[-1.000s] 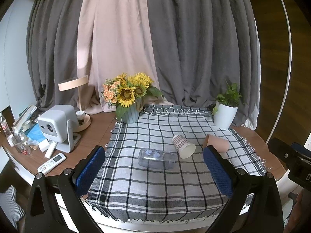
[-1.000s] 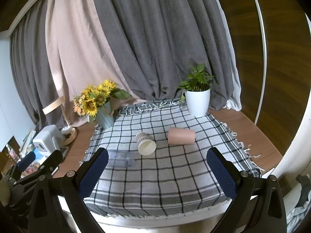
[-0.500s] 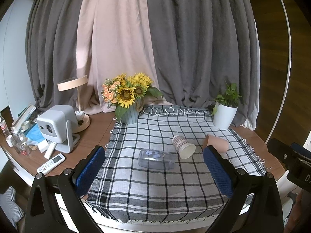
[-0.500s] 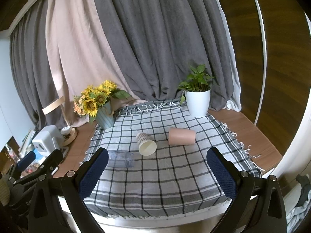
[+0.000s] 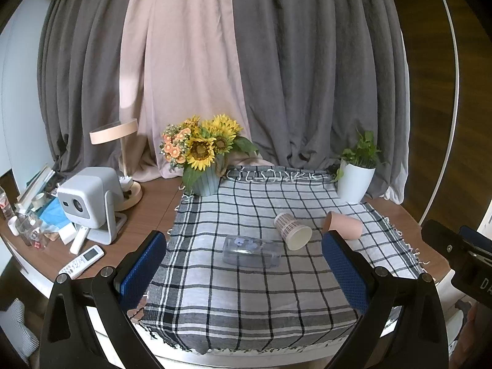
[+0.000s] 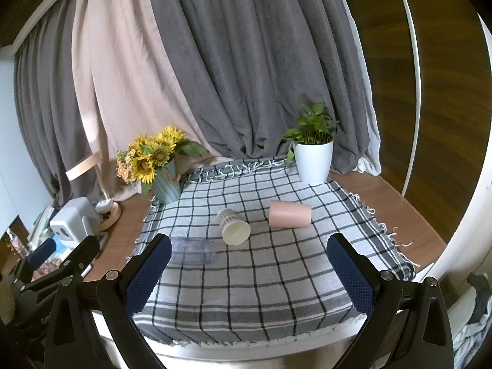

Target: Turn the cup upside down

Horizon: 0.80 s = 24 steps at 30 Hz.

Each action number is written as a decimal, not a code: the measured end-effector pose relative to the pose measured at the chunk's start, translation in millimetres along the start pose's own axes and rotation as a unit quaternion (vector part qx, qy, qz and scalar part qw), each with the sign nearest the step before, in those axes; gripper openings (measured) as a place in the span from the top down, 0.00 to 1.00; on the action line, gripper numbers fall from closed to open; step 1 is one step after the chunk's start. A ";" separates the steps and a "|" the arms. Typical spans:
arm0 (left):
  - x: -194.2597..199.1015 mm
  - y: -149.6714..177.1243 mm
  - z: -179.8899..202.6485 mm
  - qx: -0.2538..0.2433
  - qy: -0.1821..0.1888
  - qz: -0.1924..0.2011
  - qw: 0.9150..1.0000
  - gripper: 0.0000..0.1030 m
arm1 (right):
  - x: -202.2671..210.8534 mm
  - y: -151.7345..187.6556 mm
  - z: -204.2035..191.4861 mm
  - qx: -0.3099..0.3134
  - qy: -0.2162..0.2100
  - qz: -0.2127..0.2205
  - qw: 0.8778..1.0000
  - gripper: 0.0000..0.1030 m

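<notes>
Three cups lie on their sides on the checked cloth [image 5: 246, 292]: a clear glass cup [image 5: 250, 251] [image 6: 192, 250], a patterned paper cup [image 5: 292, 230] [image 6: 233, 227] with its mouth toward me, and a pink cup [image 5: 343, 225] [image 6: 289, 213]. My left gripper [image 5: 244, 269] is open and empty, held back from the table's front edge, in front of the glass cup. My right gripper [image 6: 247, 272] is open and empty, also back from the cups. The left gripper shows at the left edge of the right wrist view [image 6: 61, 255].
A sunflower vase [image 5: 204, 181] stands at the cloth's back left and a white plant pot [image 5: 355, 183] at its back right. A white projector [image 5: 89, 200], a lamp [image 5: 123, 160], a remote [image 5: 81, 261] and clutter sit on the wooden table to the left. Curtains hang behind.
Both views have shifted only slightly; the cups have not moved and both grippers stay open.
</notes>
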<state>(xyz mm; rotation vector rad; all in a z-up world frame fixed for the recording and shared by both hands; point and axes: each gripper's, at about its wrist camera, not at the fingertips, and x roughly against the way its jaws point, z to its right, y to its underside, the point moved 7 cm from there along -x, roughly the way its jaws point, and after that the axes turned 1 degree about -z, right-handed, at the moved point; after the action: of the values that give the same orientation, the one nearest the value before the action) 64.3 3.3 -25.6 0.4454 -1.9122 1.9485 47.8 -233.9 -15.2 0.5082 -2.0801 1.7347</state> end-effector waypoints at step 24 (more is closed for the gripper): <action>-107.0 76.3 -54.2 0.120 -0.092 -0.201 0.968 0.00 | -130.8 26.6 -63.6 0.119 -0.080 -0.140 0.980 0.01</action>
<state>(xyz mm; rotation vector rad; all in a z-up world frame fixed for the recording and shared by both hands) 124.3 52.2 -144.8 1.0284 -1.5326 1.9145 150.8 -162.7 -93.7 0.9904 -1.8021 1.8298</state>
